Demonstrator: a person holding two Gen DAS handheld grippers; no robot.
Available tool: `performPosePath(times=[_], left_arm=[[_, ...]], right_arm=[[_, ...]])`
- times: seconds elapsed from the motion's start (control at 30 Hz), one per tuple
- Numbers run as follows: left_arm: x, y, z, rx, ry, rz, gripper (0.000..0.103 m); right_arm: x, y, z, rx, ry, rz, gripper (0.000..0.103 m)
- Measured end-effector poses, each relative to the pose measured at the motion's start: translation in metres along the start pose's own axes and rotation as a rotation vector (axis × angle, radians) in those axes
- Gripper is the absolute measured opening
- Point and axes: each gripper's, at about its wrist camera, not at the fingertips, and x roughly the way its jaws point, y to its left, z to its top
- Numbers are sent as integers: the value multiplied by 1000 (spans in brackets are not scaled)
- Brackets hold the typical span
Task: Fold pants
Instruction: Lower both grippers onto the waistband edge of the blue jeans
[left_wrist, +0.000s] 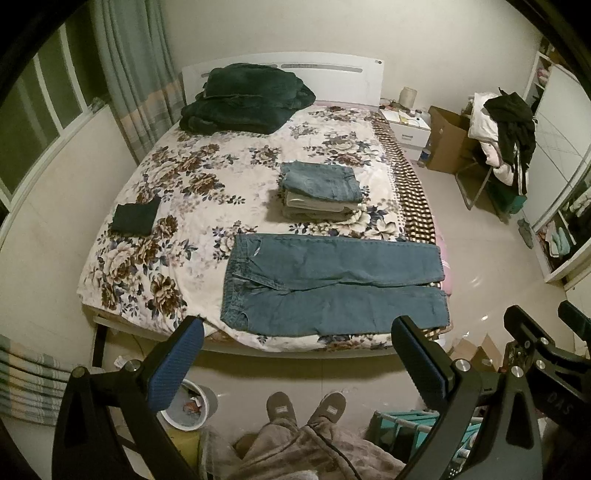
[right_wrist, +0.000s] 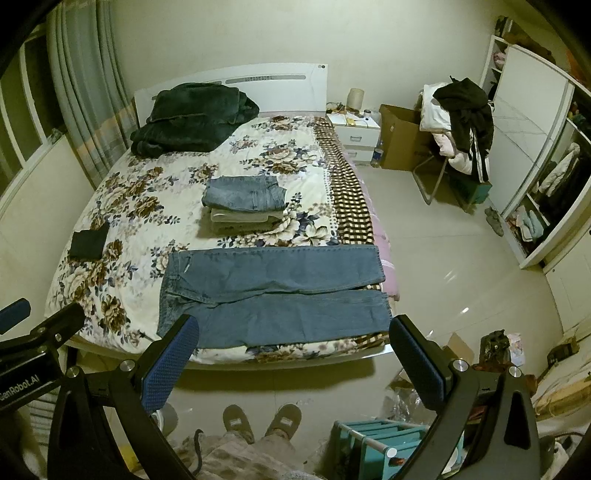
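Observation:
A pair of blue jeans (left_wrist: 332, 288) lies flat and spread out along the near edge of the bed, waistband to the left, legs to the right; it also shows in the right wrist view (right_wrist: 273, 295). My left gripper (left_wrist: 299, 332) is open and empty, held above the floor in front of the bed. My right gripper (right_wrist: 291, 332) is open and empty too, beside the left one; part of it shows in the left wrist view (left_wrist: 546, 339). Neither touches the jeans.
A stack of folded pants (left_wrist: 321, 192) sits mid-bed. A small dark folded cloth (left_wrist: 135, 218) lies at the left. A dark green blanket (left_wrist: 247, 98) is by the headboard. A bin (left_wrist: 188, 406) and a teal rack (right_wrist: 391, 439) stand on the floor near the person's slippers (left_wrist: 306, 406).

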Motion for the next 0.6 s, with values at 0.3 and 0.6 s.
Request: performPosePath(times=[0.3,0.6], left_arm=[[26,2,9,-26,-45,52,103],[97,-4,41,-74,-95,158,103]], right_arm=[[31,1,-5,9,-6,7,103],[119,-18,23,67,-34,-40,103]])
